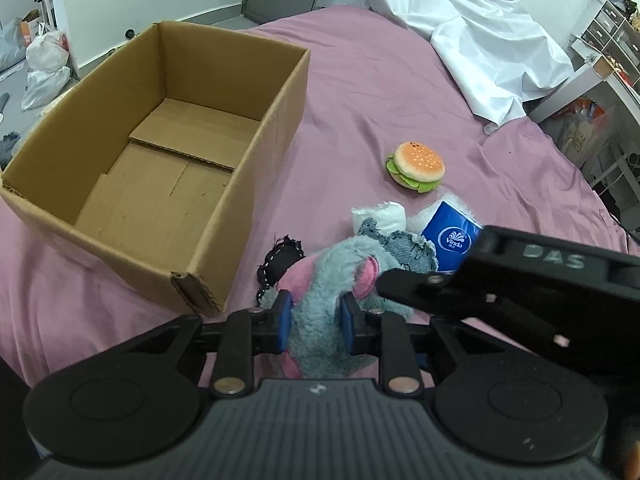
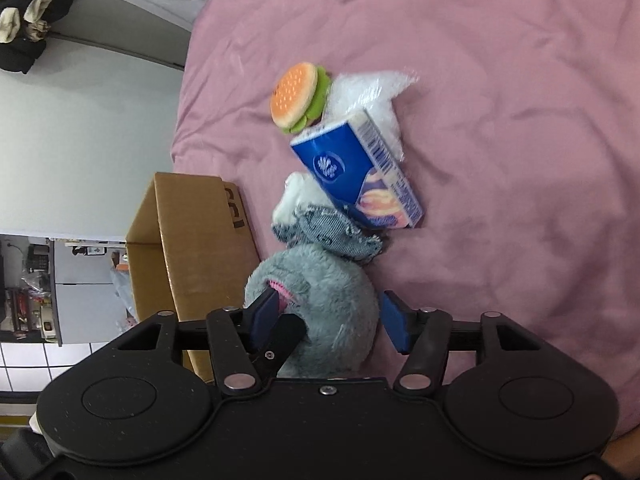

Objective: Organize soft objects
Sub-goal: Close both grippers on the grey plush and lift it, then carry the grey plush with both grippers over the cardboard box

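I see a matt, creased pink cotton-like sheet (image 1: 400, 80) under everything, and a plain brown corrugated cardboard box (image 1: 256, 184) with rough cut edges. The grey-and-pink plush toy (image 1: 320, 280) looks shaggy and soft, next to frayed denim (image 2: 332, 232) and a short-pile felt-like burger (image 1: 416, 166). The blue tissue pack (image 2: 356, 168) is glossy plastic film (it catches the light), while my tools are matt black plastic with metal rivets.

Beside your plain brown cardboard box (image 1: 160, 152) lies a grey plush toy (image 1: 320, 280) with pink patches. Just beyond the box's near corner you see frayed blue denim (image 1: 412, 252), a blue-and-white tissue pack (image 1: 452, 236) and black cloth with white stitching (image 1: 280, 260). Farther out sits an orange-bunned burger toy (image 1: 416, 166), green-edged, on the mauve-pink sheet (image 1: 380, 80).
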### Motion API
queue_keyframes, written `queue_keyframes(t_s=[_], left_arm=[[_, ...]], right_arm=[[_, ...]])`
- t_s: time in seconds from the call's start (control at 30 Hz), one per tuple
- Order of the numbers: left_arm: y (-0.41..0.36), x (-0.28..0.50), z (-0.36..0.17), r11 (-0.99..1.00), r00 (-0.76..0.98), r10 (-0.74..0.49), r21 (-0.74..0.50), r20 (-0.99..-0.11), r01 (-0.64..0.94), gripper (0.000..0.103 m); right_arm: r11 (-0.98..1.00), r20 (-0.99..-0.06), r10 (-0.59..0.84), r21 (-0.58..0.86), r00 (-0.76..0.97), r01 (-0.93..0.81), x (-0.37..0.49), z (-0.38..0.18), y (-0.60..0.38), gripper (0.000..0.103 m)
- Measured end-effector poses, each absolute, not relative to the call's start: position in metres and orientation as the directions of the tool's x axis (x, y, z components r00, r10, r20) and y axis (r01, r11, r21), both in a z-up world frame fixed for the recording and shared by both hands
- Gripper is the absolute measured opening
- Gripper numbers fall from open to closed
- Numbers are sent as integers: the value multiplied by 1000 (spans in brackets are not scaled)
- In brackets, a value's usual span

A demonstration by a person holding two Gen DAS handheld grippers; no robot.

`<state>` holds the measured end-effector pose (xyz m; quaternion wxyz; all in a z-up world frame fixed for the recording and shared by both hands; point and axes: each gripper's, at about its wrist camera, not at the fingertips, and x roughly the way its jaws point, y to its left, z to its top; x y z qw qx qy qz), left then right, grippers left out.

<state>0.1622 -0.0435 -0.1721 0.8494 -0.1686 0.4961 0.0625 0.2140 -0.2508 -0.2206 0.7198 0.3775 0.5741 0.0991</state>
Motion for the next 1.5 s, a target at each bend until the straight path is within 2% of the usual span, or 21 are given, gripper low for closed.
queue_keyframes(t_s=[0.03, 0.07, 0.17, 0.27, 0.53, 0.97, 1.5], left_arm=[[-43, 162, -172, 935, 499, -62, -225, -864, -274, 23], [-44, 162, -172, 935, 496, -60, -222, -866, -275, 23], [-44, 161, -170, 937, 495, -59, -219, -867, -271, 22], [-46, 159, -164, 942, 508, -67, -223, -859, -252, 22], [-49, 154, -141, 943, 541, -75, -236, -838, -236, 22], [-39, 144, -90, 942, 635, -52, -249, -771, -226, 21], [-14, 134, -56, 931, 699, -31, -276, -714, -240, 20]], right_arm=[[696, -755, 579, 655, 310, 296, 216, -224, -248, 49], [695, -759, 581, 651, 294, 307, 216, -229, -245, 36], [715, -773, 565, 633, 289, 297, 214, -229, -241, 25], [735, -775, 546, 626, 319, 261, 210, -219, -240, 21], [741, -748, 539, 640, 388, 204, 198, -195, -244, 21], [660, -585, 640, 751, 498, 34, 191, -151, -249, 20], [604, -465, 705, 789, 535, -110, 194, -133, -231, 19]])
